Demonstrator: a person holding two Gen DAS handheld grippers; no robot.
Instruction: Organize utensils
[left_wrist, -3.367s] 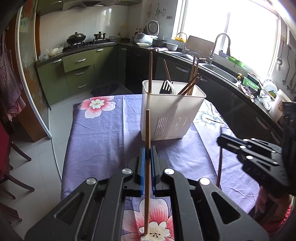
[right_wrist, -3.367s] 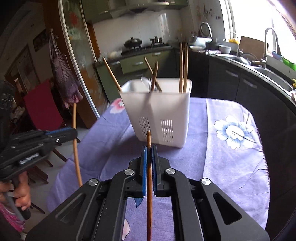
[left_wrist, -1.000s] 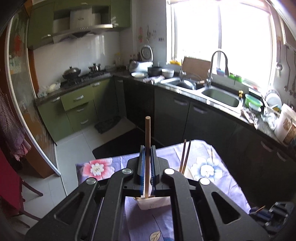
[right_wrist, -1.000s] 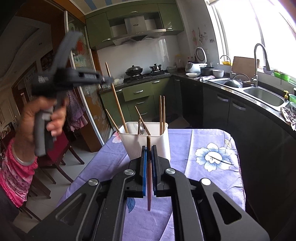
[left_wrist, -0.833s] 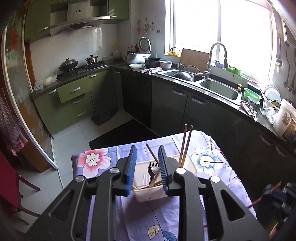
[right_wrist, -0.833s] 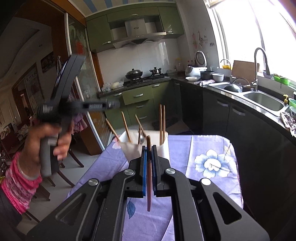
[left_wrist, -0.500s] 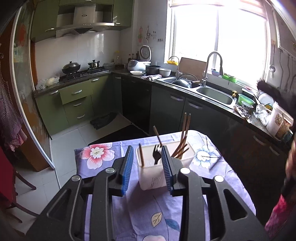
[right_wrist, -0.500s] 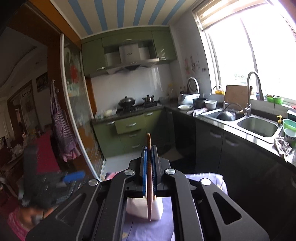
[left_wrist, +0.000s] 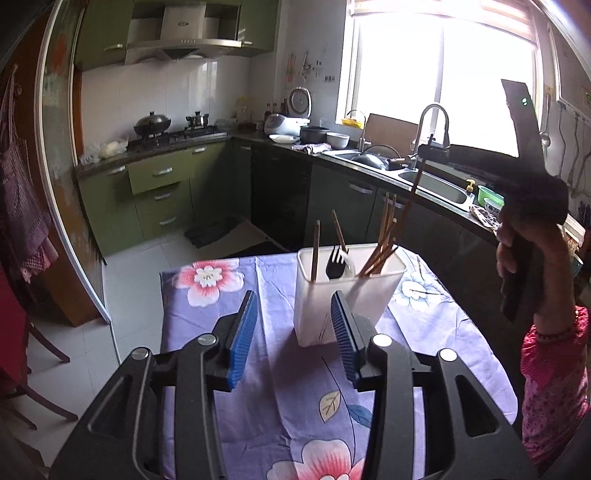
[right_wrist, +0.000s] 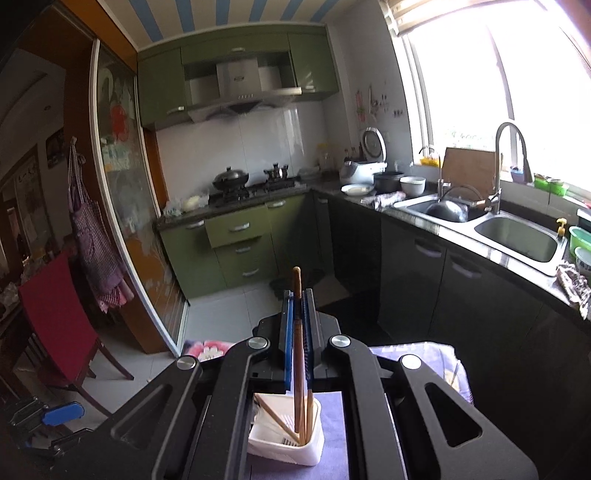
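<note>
A white utensil holder (left_wrist: 343, 295) stands on the purple flowered tablecloth (left_wrist: 280, 391). It holds several brown chopsticks and a black fork (left_wrist: 335, 263). My left gripper (left_wrist: 293, 334) is open and empty, set back from the holder's near side. My right gripper (right_wrist: 297, 317) is shut on a brown chopstick (right_wrist: 297, 354). It holds the chopstick above the holder (right_wrist: 284, 439), with the lower end inside the right compartment. In the left wrist view the right gripper (left_wrist: 432, 149) hangs high over the holder with that chopstick (left_wrist: 410, 199).
A dark counter with a sink (left_wrist: 436, 188) and tap runs along the right under a bright window. Green cabinets and a stove (left_wrist: 173, 134) are at the back. A red chair (right_wrist: 55, 317) stands left of the table.
My left gripper let go of its chopstick into the holder, opened wide and drew back. My right gripper rose with its chopstick and moved over the holder, lowering the tip in.
</note>
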